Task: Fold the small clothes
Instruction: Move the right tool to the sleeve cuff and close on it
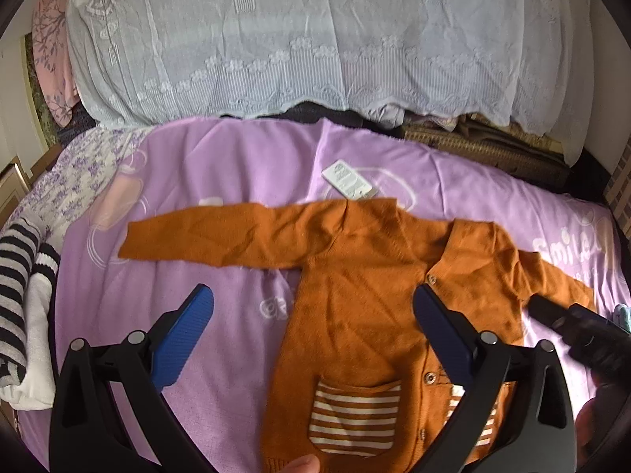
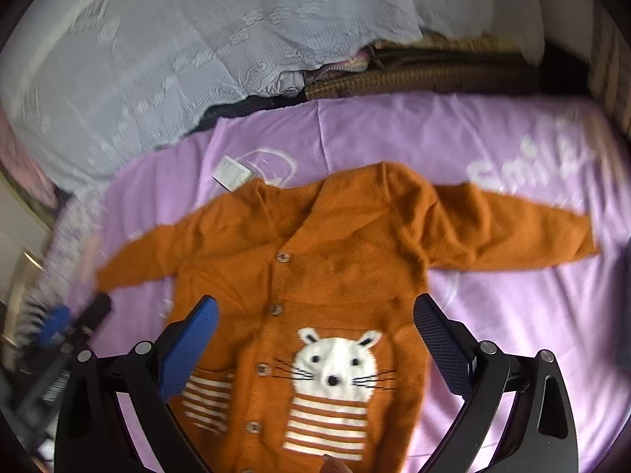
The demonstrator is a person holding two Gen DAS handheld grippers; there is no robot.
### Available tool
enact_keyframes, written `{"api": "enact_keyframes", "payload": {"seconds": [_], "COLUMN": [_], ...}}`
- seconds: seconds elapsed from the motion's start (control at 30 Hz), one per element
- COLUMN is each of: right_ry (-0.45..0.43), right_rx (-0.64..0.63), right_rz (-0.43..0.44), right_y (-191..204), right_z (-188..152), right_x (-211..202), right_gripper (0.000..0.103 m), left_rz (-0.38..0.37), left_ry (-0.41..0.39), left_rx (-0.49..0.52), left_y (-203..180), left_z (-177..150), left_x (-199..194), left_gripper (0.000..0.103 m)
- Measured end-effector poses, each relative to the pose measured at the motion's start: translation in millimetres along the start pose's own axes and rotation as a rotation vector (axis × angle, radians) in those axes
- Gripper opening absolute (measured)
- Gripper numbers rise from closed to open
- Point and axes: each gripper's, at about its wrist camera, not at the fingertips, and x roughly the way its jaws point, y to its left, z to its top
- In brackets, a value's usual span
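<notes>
An orange cardigan [image 1: 355, 295] lies flat on the purple sheet [image 1: 221, 165], a paper tag [image 1: 347, 181] at its 12 o'clock. The left gripper [image 1: 313, 307] and the right gripper [image 2: 315, 315] hover spread, holding nothing. Striped clothes [image 1: 19, 295] sit at 9 o'clock.

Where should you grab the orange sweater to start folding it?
Probably by a sleeve cuff. The orange sweater lies flat and buttoned with both sleeves spread wide, so the left gripper could pinch the cuff from its open outer end and carry it across the chest.
</notes>
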Motion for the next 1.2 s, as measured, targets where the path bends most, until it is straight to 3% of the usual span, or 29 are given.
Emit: {"api": "enact_keyframes", "payload": {"seconds": [0.07,0.13,0.17,0.2,0.23,0.33,0.43,0.57,0.63,0.7,0.87,0.93,1.0,1.03,1.2], "right_ry": [-0.001,0.064,0.128,0.122,0.130,0.046,-0.020,0.059,0.109,0.099,0.063,0.023,-0.121,-0.150,-0.207], "right_rx": [0.163,0.334,0.386,0.388,0.392,0.321,0.283,0.378,0.392,0.386,0.295,0.349,0.417,0.431,0.544], "right_rz": [0.188,0.324,0.338,0.355,0.338,0.272,0.269,0.267,0.288,0.286,0.338,0.308,0.230,0.201,0.085], "right_y": [-28.8,-47.8,-51.1,-54.2,-54.3,-58.2,-84.4,-126.1,-133.5,-134.2,-134.0,-151.1,-182.8,-194.8,-254.3], "right_z": [-2.1,-7.7,-11.0,-10.1,-11.6,-12.3,-19.6,-42.5,-49.9,-52.1,-60.3,-50.9,-40.6,-36.4,-28.2], "right_x": [1.3,8.2,11.7,9.1,6.8,-0.2,12.3,47.2,59.6,62.9,59.6,44.0,18.5,11.3,-0.6], "right_gripper": [0.100,0.100,0.100,0.100,0.100,0.100,0.100,0.100,0.100,0.100,0.099,0.099,0.099,0.099,0.099], "left_rz": [-0.019,-0.042,-0.057,-0.067,-0.077,-0.101,-0.129,-0.166,-0.146,-0.082,0.011,-0.016,-0.094,-0.114,-0.154], "left_ry": [0.042,0.074,0.092,0.107,0.123,0.158,0.210,0.269,0.296,0.324,0.243,0.195,0.164,0.164,0.181], "left_rx": [-0.007,-0.007,-0.012,-0.021,-0.032,-0.050,-0.075,-0.047,-0.008,0.055,0.114,0.115,0.127,0.140,0.288], "left_y": [4.4,6.0,8.7,11.4,14.2,17.1,19.1,3.7,-7.7,-20.4,-35.7,-42.5,-60.4,-68.5,-159.7], "left_z": [-6.7,-14.7,-20.9,-26.0,-30.1,-32.5,-37.2,-50.9,-59.8,-70.6,-69.6,-64.1,-54.5,-52.7,-19.7], "left_x": [11.2,19.1,24.8,30.6,36.7,52.7,76.3,100.8,113.2,132.3,117.0,100.4,84.0,82.0,95.3], "left_gripper": [0.099,0.099,0.099,0.099,0.099,0.099,0.099,0.099,0.099,0.099,0.098,0.098,0.098,0.098,0.098]}}
